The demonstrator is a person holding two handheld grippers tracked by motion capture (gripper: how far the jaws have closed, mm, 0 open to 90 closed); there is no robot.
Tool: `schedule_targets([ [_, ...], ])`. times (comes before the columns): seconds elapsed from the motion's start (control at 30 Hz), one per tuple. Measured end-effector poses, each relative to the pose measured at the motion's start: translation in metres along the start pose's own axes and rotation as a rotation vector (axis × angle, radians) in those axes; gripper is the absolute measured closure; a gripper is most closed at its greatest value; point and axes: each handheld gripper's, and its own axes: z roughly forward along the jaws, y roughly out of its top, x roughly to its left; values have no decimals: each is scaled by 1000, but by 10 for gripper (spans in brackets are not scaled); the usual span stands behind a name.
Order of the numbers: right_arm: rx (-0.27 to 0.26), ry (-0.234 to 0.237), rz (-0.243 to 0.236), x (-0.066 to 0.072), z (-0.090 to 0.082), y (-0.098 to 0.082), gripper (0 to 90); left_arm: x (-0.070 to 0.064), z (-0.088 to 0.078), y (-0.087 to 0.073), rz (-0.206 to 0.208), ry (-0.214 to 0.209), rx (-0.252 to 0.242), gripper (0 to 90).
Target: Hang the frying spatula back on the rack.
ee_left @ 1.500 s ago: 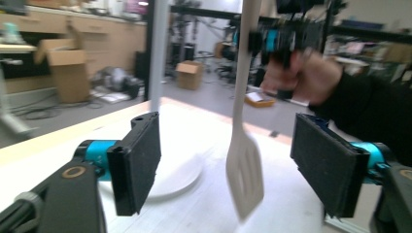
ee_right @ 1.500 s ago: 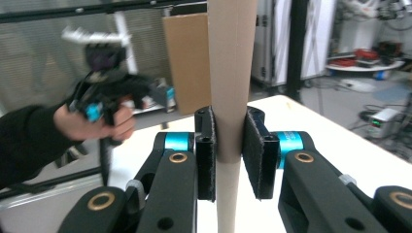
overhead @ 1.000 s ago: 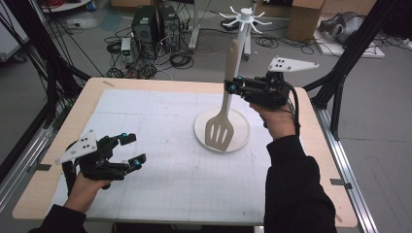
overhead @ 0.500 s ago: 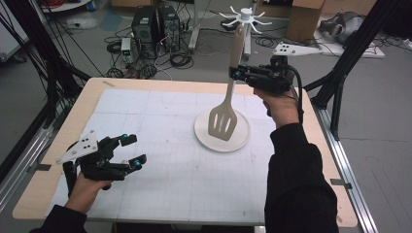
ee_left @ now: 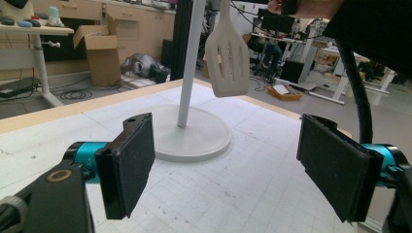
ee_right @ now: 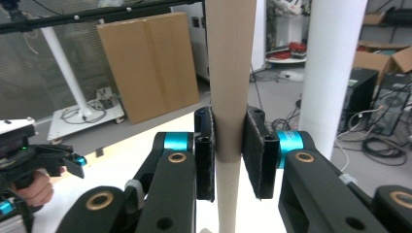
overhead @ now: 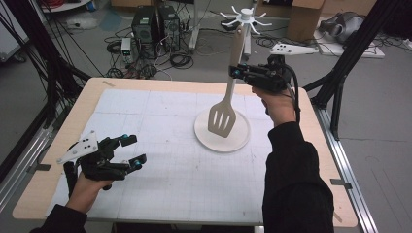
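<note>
since a second before, the right gripper had lifted the spatula clear above the stand's round base, jaws clamped on its handle beside the pole. the left gripper sat near the table's left edge, jaws apart, holding nothing.

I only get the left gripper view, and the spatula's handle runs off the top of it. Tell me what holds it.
Observer: The right claw is shut on the spatula, with its pads on either side of the handle about halfway up.
Operator: Say how the pole ends.
Observer: The pole ends in a ring of white hooks.
Operator: Report where the handle tip is.
Observer: In the high view the tip sits beside the pole, just under the hooks. It is not hung on one yet.
</note>
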Motion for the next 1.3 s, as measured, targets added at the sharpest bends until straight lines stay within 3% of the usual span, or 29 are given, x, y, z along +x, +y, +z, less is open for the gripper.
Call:
schedule_targets([
  [0.07, -15, -12, 7, 2, -1, -3, 643, 0, 0, -1, -2, 1, 1, 219],
  [0.2, -11, -118, -31, 12, -7, -12, 416, 1, -2, -4, -14, 9, -2, 222],
  [0.3, 0, -199, -78, 20, -15, -23, 299, 2, -3, -8, -25, 23, -6, 222],
  [0.37, 7, -228, -105, 27, -22, -33, 252, 3, -4, -9, -29, 32, -9, 220],
  [0.47, 52, -290, -167, 41, -32, -53, 180, 4, -6, -11, -29, 47, -5, 214],
  [0.57, 78, -288, -179, 53, -45, -84, 157, 6, -6, -13, -28, 69, 0, 198],
  [0.67, 105, -278, -172, 62, -59, -119, 154, 5, -7, -14, 14, 95, -14, 197],
  [0.73, 108, -260, -157, 67, -69, -142, 154, 3, -7, -15, 31, 120, -21, 196],
  [0.9, 118, -285, -99, 76, -89, -186, 154, 3, -8, -17, 33, 148, -19, 184],
  [1.07, 49, -317, -44, 81, -110, -206, 154, 2, -7, -19, 29, 157, -18, 185],
  [1.17, 47, -358, -76, 84, -116, -207, 154, 1, -8, -18, 35, 160, -26, 185],
  [1.3, 50, -377, -69, 81, -118, -209, 154, 0, -7, -20, 31, 160, -23, 183],
])
